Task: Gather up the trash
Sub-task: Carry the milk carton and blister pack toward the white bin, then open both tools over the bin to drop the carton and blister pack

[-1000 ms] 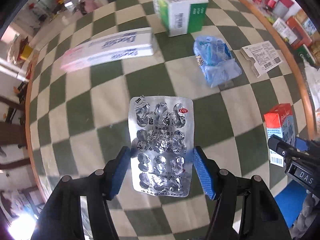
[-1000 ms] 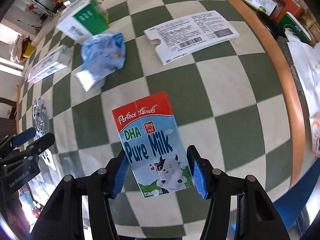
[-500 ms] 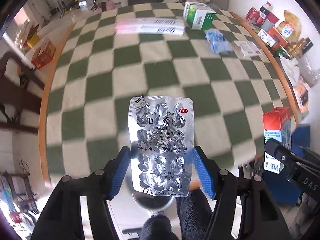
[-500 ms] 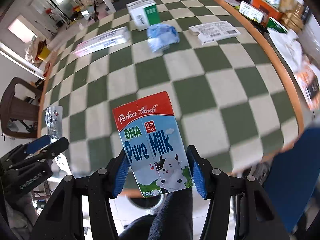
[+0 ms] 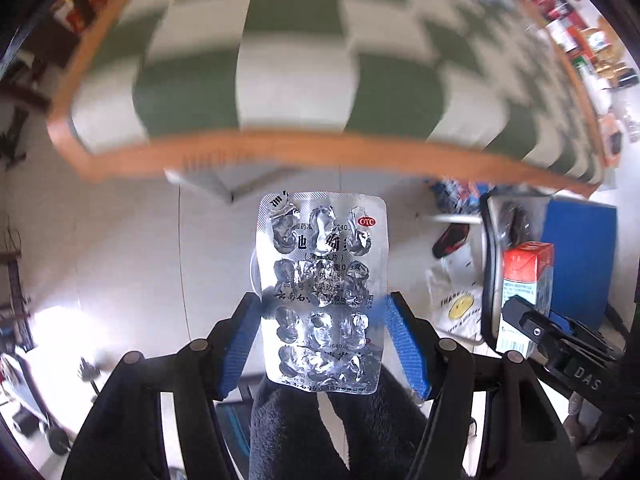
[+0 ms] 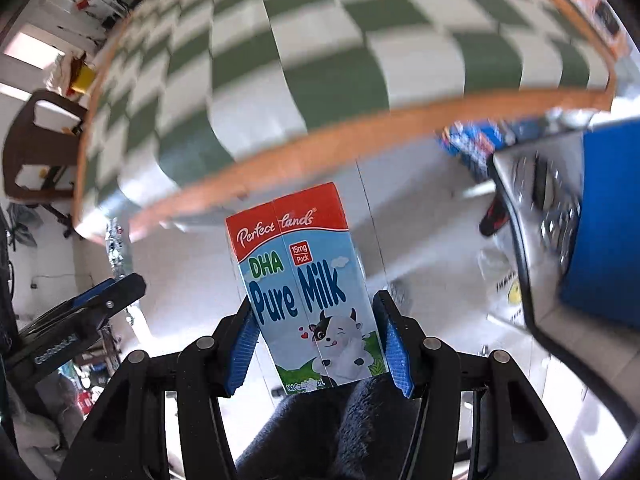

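1. The left gripper is pointing steeply down past the counter's near edge, and its blue fingers are clamping a silver blister pack by its two long sides.
2. The blister pack is standing out flat beyond the fingertips; its pockets are looking crushed and emptied, and a red oval mark is showing at its upper right corner.
3. The right gripper is likewise aiming down, and its blue fingers are gripping a small milk carton by its sides, with the red band of the carton farthest from the camera.
4. The carton is facing the right wrist camera with its printed cow and blue lettering upright.
5. Both held things are hanging over pale floor tiles, just off the counter, whose orange rim is crossing the upper part of each view.
6. The green-and-white checked cloth on the counter is appearing blurred.
7. In the left wrist view, the right gripper and its carton are showing at the right edge, in front of a dark-rimmed bin.
8. A blue panel is standing beside that bin, and a white bag with a yellow smiley is lying on the floor near it.
9. In the right wrist view, the left gripper is entering from the left.
10. Dark fuzzy fabric, apparently the person's legs, is filling the space below both grippers.
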Available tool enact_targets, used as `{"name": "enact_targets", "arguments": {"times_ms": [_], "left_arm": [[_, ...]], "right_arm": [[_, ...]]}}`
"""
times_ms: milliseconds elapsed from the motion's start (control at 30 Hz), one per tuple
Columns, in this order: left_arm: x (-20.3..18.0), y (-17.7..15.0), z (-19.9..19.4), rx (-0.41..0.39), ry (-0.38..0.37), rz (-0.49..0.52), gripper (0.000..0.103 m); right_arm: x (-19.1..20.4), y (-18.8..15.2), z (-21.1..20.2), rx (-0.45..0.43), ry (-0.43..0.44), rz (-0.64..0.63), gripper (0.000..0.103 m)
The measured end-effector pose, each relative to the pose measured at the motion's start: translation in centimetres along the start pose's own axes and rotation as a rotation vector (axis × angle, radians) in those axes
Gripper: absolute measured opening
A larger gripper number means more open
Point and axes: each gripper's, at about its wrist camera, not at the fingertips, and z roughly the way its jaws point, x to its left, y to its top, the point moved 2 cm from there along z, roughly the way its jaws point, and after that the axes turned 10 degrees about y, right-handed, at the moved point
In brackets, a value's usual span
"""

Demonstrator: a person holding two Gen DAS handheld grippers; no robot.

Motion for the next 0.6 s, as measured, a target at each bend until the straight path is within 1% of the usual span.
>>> {"name": "enact_targets", "arguments": {"times_ms": [33, 133, 200, 267, 300, 333, 367, 400, 533, 600], "left_arm": [[0.1, -0.2, 1.2, 0.015, 0.002, -0.007, 0.061], [0.5, -0.6, 6.5, 0.062, 0.000, -0.031, 0.061], [0.5, -0.5, 9.2, 0.070, 0.002, -0.037, 0.061], [0.5, -0.5, 13.5, 0.095, 0.011, -0.043, 0.061], [0.5, -0.5, 14.7, 0.103, 0.008, -0.045, 0.061], [0.4, -0.5, 17.3, 0.122, 0.011, -0.048, 0.061], [0.3, -0.6, 18.4, 0.132, 0.011, -0.048, 0.061], [0.2, -0.6, 20.5, 0.144, 0.009, -0.045, 0.061], [-0.1, -1.2, 27.0, 0.192, 0.011, -0.031, 0.061], [-0.1, -1.5, 28.8, 0.215, 0.005, -0.030, 0.061]], "right_arm": [[-0.5, -0.8, 1.6, 0.018, -0.007, 0.003, 0.058], [-2.1, -2.1, 6.3, 0.058, -0.025, 0.014, 0.058], [-3.2, -2.4, 9.5, 0.079, -0.029, 0.018, 0.058], [-4.8, -2.8, 13.7, 0.108, -0.029, 0.032, 0.058], [-5.5, -2.9, 15.4, 0.117, -0.028, 0.035, 0.058], [-6.1, -2.9, 17.3, 0.129, -0.030, 0.035, 0.058], [-6.8, -2.9, 19.4, 0.141, -0.030, 0.038, 0.058], [-7.4, -2.9, 20.8, 0.147, -0.028, 0.041, 0.058], [-9.6, -3.6, 28.4, 0.192, -0.021, 0.041, 0.058], [-10.5, -4.0, 31.5, 0.210, -0.018, 0.042, 0.058]]}}
